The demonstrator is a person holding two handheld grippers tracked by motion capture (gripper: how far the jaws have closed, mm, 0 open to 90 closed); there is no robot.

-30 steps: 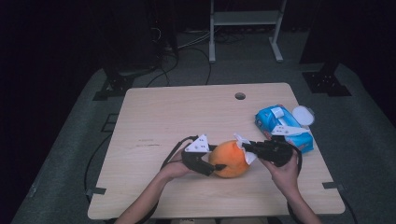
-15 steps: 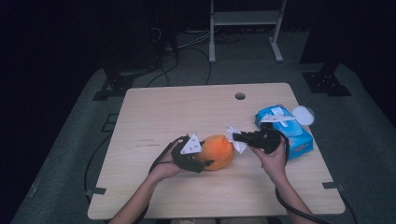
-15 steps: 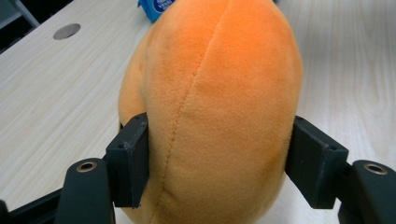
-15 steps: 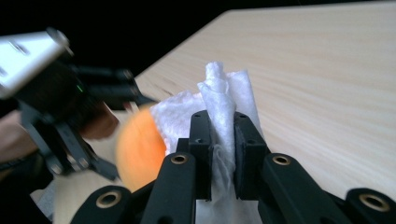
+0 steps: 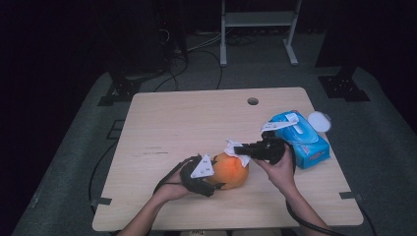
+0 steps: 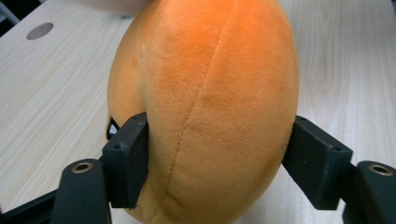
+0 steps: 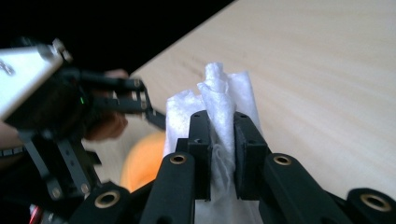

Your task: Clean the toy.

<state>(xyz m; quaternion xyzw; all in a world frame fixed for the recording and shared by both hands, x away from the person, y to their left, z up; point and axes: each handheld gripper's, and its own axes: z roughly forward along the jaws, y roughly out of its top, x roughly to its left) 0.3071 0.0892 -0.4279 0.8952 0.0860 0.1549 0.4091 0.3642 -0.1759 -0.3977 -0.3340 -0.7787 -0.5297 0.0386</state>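
An orange plush ball [image 5: 230,170] rests on the wooden table [image 5: 187,123], near its front middle. My left gripper [image 5: 209,179] is shut on the ball; in the left gripper view its black pads [image 6: 128,158] press into both sides of the plush ball [image 6: 205,102]. My right gripper [image 5: 237,148] is shut on a crumpled white wipe [image 5: 231,145], held just above the ball's upper right side. In the right gripper view the white wipe [image 7: 219,98] sticks up between the closed jaws, with the orange ball [image 7: 142,158] and the left gripper [image 7: 70,112] behind it.
A blue pack of wipes [image 5: 299,136] lies at the table's right side, with a white lid [image 5: 318,120] at its far end. A round hole [image 5: 253,101] sits near the table's far edge. Dark floor with cables and a stand surrounds the table.
My right gripper has gone from the ball to the blue pack and come back toward the ball holding a white wipe. The left gripper and ball shifted slightly left.
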